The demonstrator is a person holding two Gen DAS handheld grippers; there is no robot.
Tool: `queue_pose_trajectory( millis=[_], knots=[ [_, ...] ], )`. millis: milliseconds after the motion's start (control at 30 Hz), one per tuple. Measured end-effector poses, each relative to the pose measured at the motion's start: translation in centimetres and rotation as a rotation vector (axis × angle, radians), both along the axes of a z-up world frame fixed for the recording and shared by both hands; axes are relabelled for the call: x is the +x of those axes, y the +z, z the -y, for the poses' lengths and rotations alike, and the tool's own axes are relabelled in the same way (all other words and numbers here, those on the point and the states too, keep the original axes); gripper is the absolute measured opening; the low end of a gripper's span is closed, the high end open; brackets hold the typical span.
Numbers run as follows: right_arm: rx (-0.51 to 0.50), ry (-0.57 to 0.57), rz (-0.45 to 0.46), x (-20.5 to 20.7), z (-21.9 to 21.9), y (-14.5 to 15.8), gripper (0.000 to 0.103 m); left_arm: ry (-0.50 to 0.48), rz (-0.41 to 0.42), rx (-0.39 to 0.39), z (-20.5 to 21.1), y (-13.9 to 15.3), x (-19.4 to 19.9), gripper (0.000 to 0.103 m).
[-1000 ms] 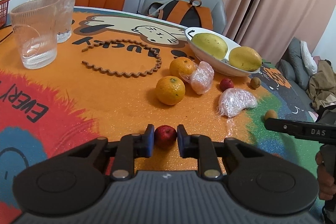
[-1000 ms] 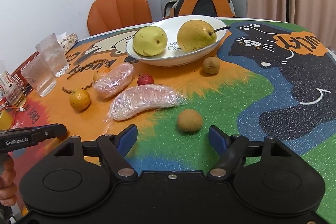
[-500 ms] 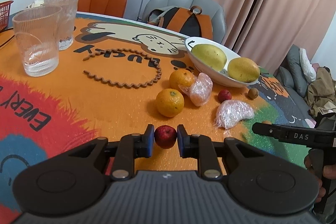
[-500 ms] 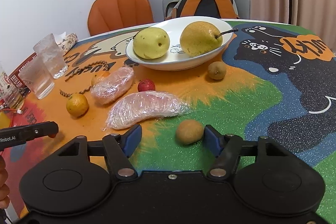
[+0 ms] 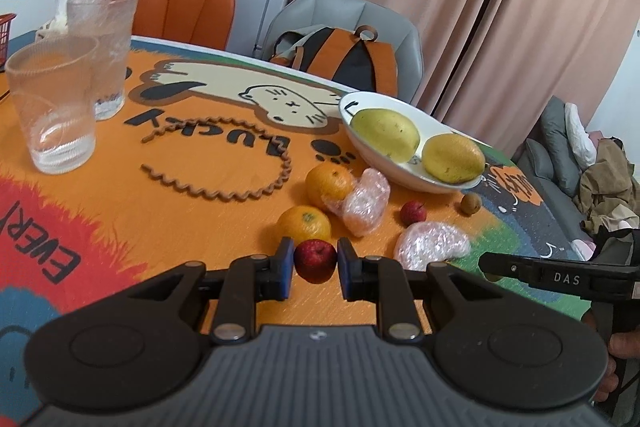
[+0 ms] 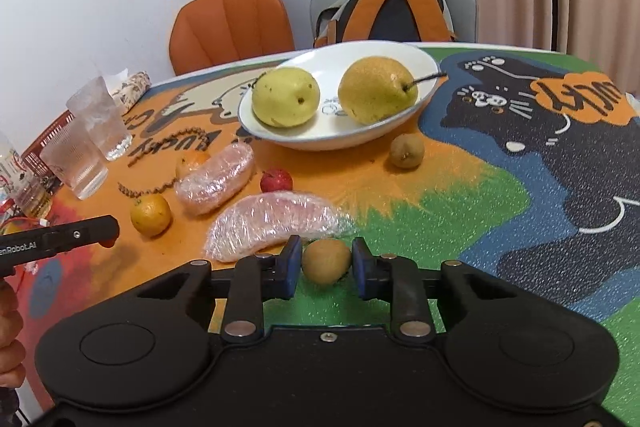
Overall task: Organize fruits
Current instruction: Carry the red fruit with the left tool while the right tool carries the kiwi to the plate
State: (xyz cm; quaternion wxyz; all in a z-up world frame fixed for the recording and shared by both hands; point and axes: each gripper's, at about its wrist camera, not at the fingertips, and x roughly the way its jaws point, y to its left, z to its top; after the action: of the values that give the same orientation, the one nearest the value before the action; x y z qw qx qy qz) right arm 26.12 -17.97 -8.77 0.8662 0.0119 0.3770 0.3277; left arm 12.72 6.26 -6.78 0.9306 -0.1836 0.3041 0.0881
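Note:
My left gripper (image 5: 315, 261) is shut on a small red fruit (image 5: 315, 259) and holds it above the table, near an orange (image 5: 304, 225). My right gripper (image 6: 326, 263) has closed around a small brown fruit (image 6: 326, 261) on the green part of the mat. A white bowl (image 6: 416, 67) holds two yellow pears (image 6: 286, 101) (image 6: 378, 89). A second orange (image 5: 330, 183), another small red fruit (image 6: 276, 180), a second brown fruit (image 6: 407, 151) and two plastic-wrapped pieces (image 6: 276, 225) (image 6: 216, 179) lie on the table.
Two drinking glasses (image 5: 52, 107) (image 5: 106, 47) stand at the left. A brown wavy loop (image 5: 224, 163) lies on the mat. Two chairs stand behind the table, one with an orange backpack (image 6: 394, 13). A red basket (image 6: 44, 137) sits at the far left.
My right gripper moved forward and closed its jaws on the small brown fruit. My left gripper lifted and moved forward toward the oranges with the red fruit.

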Motion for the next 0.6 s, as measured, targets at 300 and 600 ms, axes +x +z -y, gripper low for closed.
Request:
queue_pose_trajectory(
  millis=[300, 600],
  knots=[
    [0.022, -0.001, 0.026, 0.7, 0.0, 1.5, 0.025, -0.029, 0.016, 0.003, 0.5, 0.9, 1.8, 0.021],
    [0.046, 0.019, 0.061, 2.1, -0.5, 3.3, 0.025, -0.042, 0.022, 0.013, 1.1, 1.7, 4.2, 0.021]
  ],
)
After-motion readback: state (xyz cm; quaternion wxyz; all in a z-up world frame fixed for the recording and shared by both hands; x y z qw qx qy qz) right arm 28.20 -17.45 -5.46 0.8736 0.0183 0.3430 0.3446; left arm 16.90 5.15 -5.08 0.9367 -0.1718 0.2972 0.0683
